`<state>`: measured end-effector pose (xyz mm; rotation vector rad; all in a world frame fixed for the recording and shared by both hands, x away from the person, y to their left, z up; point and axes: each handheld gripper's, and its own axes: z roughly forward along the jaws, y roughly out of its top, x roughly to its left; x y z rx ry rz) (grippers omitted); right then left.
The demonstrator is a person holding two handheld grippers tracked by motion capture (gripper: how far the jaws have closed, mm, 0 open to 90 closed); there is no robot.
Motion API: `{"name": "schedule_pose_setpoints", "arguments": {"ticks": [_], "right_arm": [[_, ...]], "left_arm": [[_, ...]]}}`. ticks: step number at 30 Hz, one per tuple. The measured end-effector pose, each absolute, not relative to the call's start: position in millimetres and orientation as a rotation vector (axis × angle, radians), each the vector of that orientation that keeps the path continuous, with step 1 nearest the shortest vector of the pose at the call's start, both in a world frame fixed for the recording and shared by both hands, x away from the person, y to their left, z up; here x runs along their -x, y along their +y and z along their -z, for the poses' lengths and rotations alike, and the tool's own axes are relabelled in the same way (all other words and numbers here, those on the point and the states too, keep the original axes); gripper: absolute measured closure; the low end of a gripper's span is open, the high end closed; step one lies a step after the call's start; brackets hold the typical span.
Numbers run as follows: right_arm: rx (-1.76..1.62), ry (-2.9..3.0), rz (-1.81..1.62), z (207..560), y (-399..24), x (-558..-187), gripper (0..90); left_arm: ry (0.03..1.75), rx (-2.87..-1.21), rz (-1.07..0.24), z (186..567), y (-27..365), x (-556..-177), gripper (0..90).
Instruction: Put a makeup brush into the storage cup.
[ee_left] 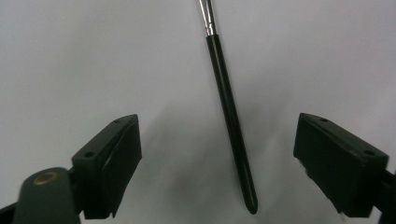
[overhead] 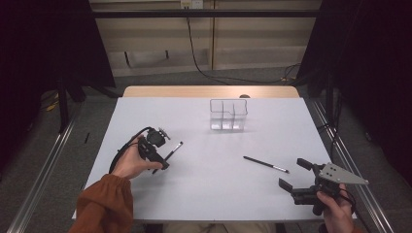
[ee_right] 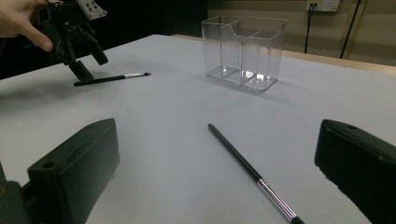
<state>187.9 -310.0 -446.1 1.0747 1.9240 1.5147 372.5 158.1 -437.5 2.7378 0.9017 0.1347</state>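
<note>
Over the near brush (ee_left: pixel 232 126), left tool (ee_left: pixel 217 163) released astride its handle; right tool (ee_right: pixel 215 177) released.

This is a lab-style recording booth, not a home: a plain white tabletop (overhead: pixel 209 160) stands on grey floor between black curtains (overhead: pixel 48 43), with metal rails (overhead: pixel 43 170) along both sides. Behind it, bare beige wall panels (overhead: pixel 252 43), a wall socket (overhead: pixel 190 4) and a loose black cable (overhead: pixel 199 63).
</note>
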Motion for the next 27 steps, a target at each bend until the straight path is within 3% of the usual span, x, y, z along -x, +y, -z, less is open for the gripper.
{"name": "schedule_pose_setpoints", "arguments": {"ticks": [2,6,12,18,27], "right_arm": [[-1.075,1.924,-1.516,446,-310,-188,0.0],[-1.075,1.924,-1.517,446,-310,-188,0.0],[-1.074,1.927,-1.515,446,-310,-188,0.0],[-1.072,1.936,-1.512,446,-310,-188,0.0],[-1.07,1.94,-1.513,447,-309,-188,0.0]], "left_arm": [[0.892,-2.75,-0.119,438,158,-372,22.8],[0.924,-2.766,-0.101,440,157,-374,25.0],[0.955,-2.778,-0.019,444,157,-374,42.5],[0.986,-2.799,-0.044,444,152,-370,53.2],[1.036,-2.819,-0.021,445,146,-372,61.1]]}}
